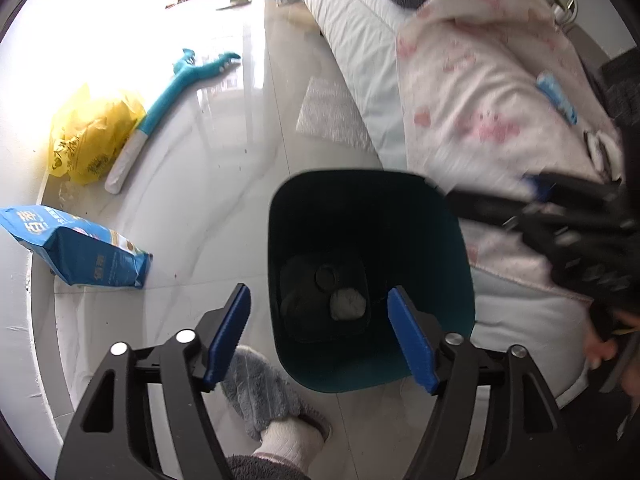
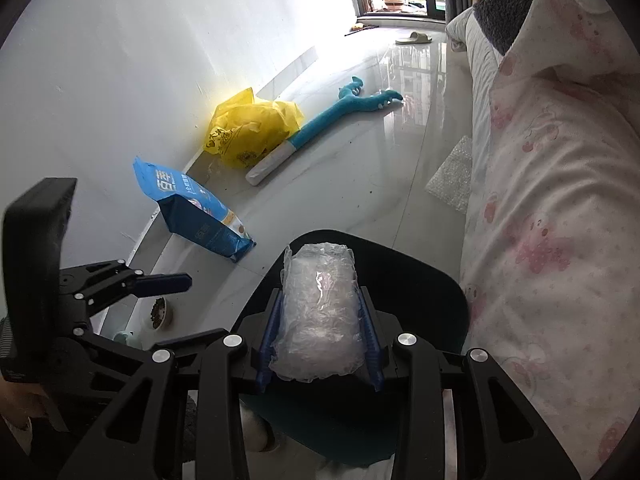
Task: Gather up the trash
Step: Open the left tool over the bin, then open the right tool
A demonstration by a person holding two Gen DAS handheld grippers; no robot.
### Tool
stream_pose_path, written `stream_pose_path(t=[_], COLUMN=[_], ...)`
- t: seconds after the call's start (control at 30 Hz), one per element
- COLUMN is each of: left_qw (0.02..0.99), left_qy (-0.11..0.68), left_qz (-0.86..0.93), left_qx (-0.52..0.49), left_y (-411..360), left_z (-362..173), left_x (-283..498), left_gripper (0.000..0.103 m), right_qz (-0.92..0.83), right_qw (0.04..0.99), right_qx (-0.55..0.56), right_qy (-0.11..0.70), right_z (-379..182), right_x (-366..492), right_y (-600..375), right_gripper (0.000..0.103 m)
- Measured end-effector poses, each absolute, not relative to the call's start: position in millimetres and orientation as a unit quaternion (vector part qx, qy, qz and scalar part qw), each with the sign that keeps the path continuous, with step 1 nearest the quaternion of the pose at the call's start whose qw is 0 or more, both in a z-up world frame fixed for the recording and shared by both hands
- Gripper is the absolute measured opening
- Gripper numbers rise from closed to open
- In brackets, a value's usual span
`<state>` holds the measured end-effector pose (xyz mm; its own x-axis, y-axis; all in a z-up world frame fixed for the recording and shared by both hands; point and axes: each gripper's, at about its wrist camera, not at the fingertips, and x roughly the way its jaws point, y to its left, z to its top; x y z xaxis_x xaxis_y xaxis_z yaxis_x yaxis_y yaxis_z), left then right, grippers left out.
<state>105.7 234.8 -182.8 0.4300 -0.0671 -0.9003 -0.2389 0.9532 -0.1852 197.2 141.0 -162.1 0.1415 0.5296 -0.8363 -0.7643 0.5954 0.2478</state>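
Observation:
A dark teal trash bin (image 1: 456, 248) stands on the floor beside the bed; a grey crumpled wad (image 1: 347, 304) lies at its bottom. My left gripper (image 1: 318, 328) is open and empty just above the bin's near rim. My right gripper (image 2: 320, 320) is shut on a roll of clear bubble wrap (image 2: 318, 304) and holds it over the bin (image 2: 432, 292). The right gripper also shows blurred at the right of the left wrist view (image 1: 560, 216). The left gripper shows at the left of the right wrist view (image 2: 160, 284).
On the glossy tiled floor lie a yellow plastic bag (image 1: 92, 136), a blue pet-food bag (image 1: 76, 248), a teal plush toy (image 1: 176, 84) and a bubble-wrap sheet (image 1: 332, 112). A bed with a pink-print quilt (image 1: 480, 92) fills the right. My slippered foot (image 1: 272, 408) is below.

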Motion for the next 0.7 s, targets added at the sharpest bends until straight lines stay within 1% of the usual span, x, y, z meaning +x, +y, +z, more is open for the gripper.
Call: stream_pose_path(t=[0.4, 0.53, 0.7], left_qw=[0.884, 0.906, 0.923], left_qy=[0.444, 0.402, 0.363], left_qz=[0.066, 0.073, 0.067], left_qx=[-0.132, -0.108, -0.107], left_y=[244, 241, 239], left_z=[-134, -111, -89], left_x=[86, 77, 69], left_gripper=[0.085, 0.085, 0.085], right_qz=[0.407, 0.400, 0.387], right_qw=[0.721, 0.714, 0.703], right_qx=[-0.122, -0.127, -0.145], right_qy=[0.547, 0.560, 0.579], right_z=[-210, -223, -243], right_x=[200, 200, 197], right_y=[161, 165, 167], right_gripper=[0.037, 0.037, 0.038])
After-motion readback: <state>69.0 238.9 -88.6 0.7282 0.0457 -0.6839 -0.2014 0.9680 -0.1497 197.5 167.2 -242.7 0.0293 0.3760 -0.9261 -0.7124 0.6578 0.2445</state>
